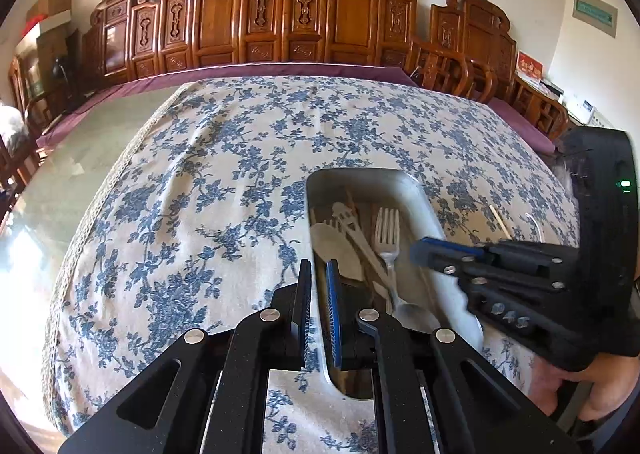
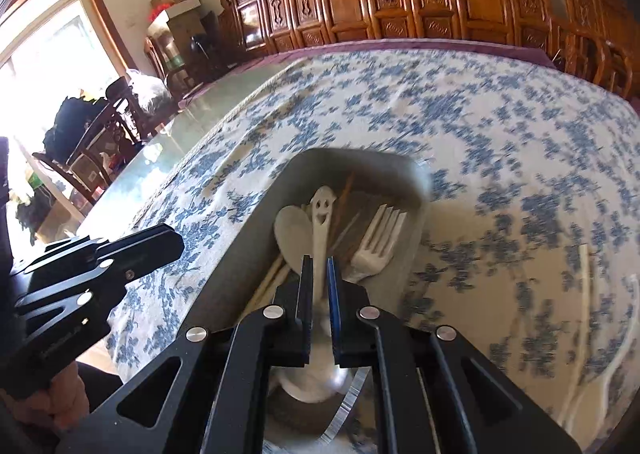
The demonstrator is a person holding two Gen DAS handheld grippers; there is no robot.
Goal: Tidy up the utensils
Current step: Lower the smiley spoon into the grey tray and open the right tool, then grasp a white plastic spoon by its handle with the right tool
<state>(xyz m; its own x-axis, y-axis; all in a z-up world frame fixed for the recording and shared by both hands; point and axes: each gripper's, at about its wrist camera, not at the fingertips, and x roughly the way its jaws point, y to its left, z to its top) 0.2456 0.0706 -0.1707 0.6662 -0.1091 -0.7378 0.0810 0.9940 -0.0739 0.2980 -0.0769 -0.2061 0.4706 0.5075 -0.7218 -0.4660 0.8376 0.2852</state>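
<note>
black fingers of the left gripper (image 1: 319, 274) sit almost shut over the near edge of the grey tray (image 1: 436, 221), holding nothing; the right gripper (image 2: 320, 270) hangs over the tray, its jaws only a crack apart around the handle of the smiley spoon (image 2: 321, 213), and if they pinch it i cannot tell; a white fork (image 2: 380, 242) and a pale scoop (image 2: 292, 234) lie in the tray on the blue flower cloth (image 1: 200, 181).

Matt grey metal tray (image 1: 404, 183), glossy steel fork (image 1: 387, 232), soft printed cotton tablecloth (image 1: 224, 157), polished carved wooden chairs (image 1: 256, 25)
</note>
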